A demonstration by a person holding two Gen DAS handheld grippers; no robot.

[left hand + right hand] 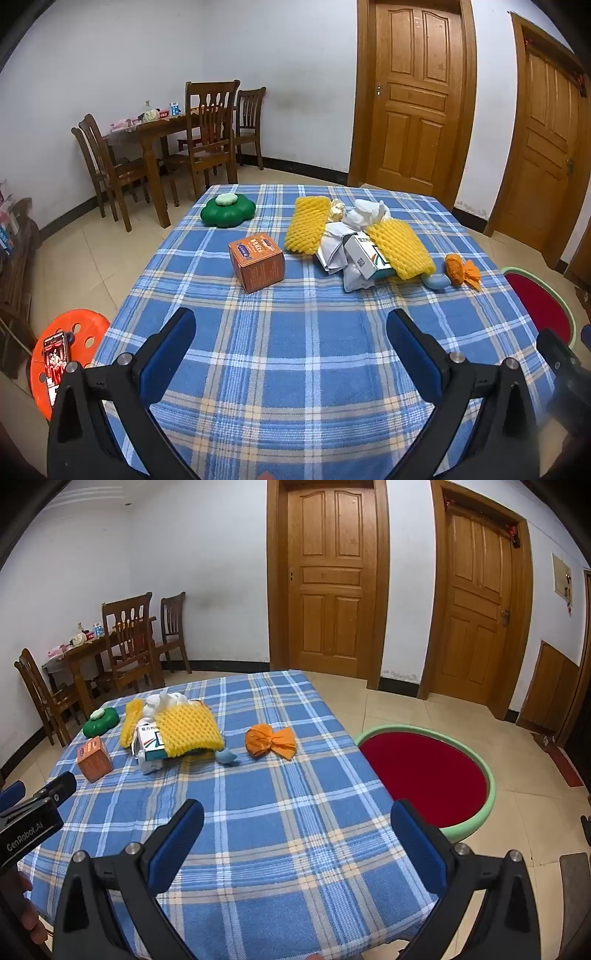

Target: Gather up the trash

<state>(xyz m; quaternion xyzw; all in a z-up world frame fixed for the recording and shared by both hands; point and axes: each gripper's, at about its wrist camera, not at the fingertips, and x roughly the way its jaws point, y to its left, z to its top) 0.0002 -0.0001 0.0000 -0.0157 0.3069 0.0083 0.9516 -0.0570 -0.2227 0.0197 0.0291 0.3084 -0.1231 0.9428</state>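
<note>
Nothing is collected yet: this looks like the opening of the task, with both tools poised over the near edge of the desk [295, 369] and its blue plaid cloth. The left gripper [291, 332] stands with its jaws spread wide and empty, and the right gripper [297, 823] is the same, nothing between its blue pads.

The trash lies toward the far half of the desk. A heap sits in the middle: two yellow foam fruit nets [400, 249], crumpled white paper [365, 214] and a small white medicine box [369, 256] tucked under one net. Just right of the heap lie a pale blue scrap [436, 282] and an orange crumpled wrapper [269, 742]. An orange carton [256, 262] stands apart on the left, and beyond it a green flower-shaped container [227, 212], which may be a keeper, not trash; the view does not settle it.

A round bin with a green rim [476, 812] and red inside stands on the floor beside the desk's right edge, probably the drop point.

The next move calls for reaching forward to one piece, likely the orange wrapper for the right gripper, closing on it and carrying it over the bin.
</note>
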